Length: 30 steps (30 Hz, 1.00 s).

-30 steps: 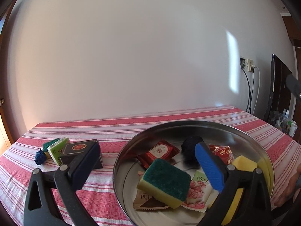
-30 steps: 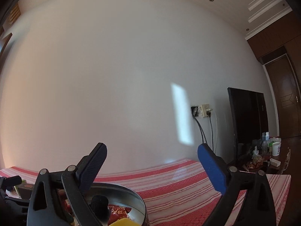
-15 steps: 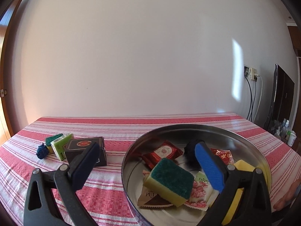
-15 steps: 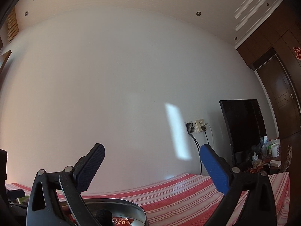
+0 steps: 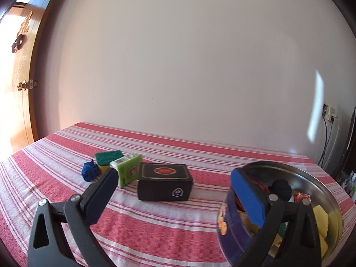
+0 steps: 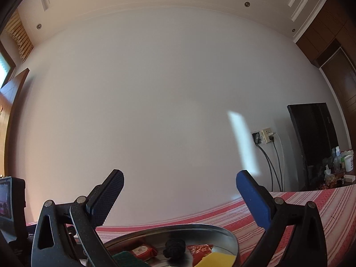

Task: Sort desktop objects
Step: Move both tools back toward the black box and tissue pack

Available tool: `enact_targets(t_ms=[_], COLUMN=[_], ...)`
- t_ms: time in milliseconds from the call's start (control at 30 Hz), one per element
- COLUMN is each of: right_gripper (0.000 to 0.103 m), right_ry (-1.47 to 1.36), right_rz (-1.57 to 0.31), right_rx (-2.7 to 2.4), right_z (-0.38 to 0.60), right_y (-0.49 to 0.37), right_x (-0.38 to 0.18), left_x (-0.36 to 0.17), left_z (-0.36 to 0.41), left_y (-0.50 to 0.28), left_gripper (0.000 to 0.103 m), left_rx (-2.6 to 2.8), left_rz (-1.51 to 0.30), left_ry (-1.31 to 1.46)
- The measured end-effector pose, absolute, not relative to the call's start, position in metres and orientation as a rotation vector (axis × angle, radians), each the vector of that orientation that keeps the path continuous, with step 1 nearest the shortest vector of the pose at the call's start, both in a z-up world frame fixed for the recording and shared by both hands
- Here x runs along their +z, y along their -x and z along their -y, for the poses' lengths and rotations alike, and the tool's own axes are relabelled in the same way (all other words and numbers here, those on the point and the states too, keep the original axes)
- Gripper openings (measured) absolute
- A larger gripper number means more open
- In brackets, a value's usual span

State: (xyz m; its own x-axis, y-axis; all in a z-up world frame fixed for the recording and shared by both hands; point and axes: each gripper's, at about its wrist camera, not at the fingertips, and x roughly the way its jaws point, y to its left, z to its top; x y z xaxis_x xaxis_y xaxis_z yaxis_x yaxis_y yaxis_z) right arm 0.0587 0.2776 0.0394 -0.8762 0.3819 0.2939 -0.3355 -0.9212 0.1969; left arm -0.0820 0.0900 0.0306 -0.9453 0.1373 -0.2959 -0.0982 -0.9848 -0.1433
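Note:
In the left wrist view my left gripper (image 5: 173, 180) is open and empty above the striped tablecloth (image 5: 155, 227). Ahead of it lie a black box (image 5: 164, 182), a green box (image 5: 128, 169), a green-and-yellow sponge (image 5: 106, 158) and a blue ball (image 5: 89, 172). A round metal tin (image 5: 224, 218) at the right holds sponges, packets and a dark ball (image 5: 281, 188). In the right wrist view my right gripper (image 6: 180, 184) is open and empty, raised above the tin (image 6: 222, 231), which shows the dark ball (image 6: 174, 247) and red packets.
A white wall stands behind the table. A wall socket with cables (image 6: 265, 138) and a dark screen (image 6: 313, 142) are at the right. A wooden door (image 5: 15, 77) is at the left. Bottles and a cup (image 6: 347, 162) stand at the far right.
My left gripper has swung left, from over the tin to face the boxes on the cloth. My right gripper has tilted upward, showing more wall and ceiling. Both stayed open.

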Motion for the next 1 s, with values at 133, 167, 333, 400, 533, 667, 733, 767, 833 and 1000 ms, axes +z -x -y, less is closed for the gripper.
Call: enact_targets(t_ms=[133,167,333,400,533,667,733,767,833,1000], right_gripper=[0.103,0.103,0.102,0.102,0.102,0.102,0.102,0.102,0.102,0.103], right_ry=[-0.427,-0.42,-0.4,-0.375,-0.318,-0.241,-0.14,-0.074,0.064,0.443], right_rz=[-0.222,-0.215,-0.139,-0.12,-0.11,-0.084,-0.057,-0.038,-0.014,0.067], right_rx=[2.808,2.828,2.933,2.971,3.04,3.126,3.184,3.199,3.221,3.201], right_z=[-0.255,-0.248,-0.211,-0.198,-0.175,-0.151,-0.138,-0.135,-0.125,-0.105], right_y=[-0.046,-0.042,-0.025,-0.017,-0.002,0.025,0.044,0.056,0.078,0.137], right_x=[0.039,0.039,0.039,0.038,0.037,0.037,0.036,0.037,0.034,0.019], left_x=[0.031,0.031,0.03,0.028,0.026,0.025,0.026,0.026,0.024,0.018], left_z=[-0.053,-0.042,0.005,0.02,0.046,0.063,0.07,0.075,0.083,0.097], left_y=[0.088,0.09,0.1,0.106,0.116,0.129,0.135,0.139,0.148,0.161], left_gripper=[0.102,0.102,0.102,0.102,0.102,0.102,0.102,0.102,0.102,0.102], left_rx=[3.064,3.082,3.187,3.206,3.236,3.269,3.307,3.324,3.336,3.301], left_rz=[0.223,0.242,0.32,0.354,0.391,0.392,0.378,0.381,0.402,0.504], left_ry=[0.472,0.477,0.497,0.523,0.555,0.578,0.574,0.576,0.606,0.696])
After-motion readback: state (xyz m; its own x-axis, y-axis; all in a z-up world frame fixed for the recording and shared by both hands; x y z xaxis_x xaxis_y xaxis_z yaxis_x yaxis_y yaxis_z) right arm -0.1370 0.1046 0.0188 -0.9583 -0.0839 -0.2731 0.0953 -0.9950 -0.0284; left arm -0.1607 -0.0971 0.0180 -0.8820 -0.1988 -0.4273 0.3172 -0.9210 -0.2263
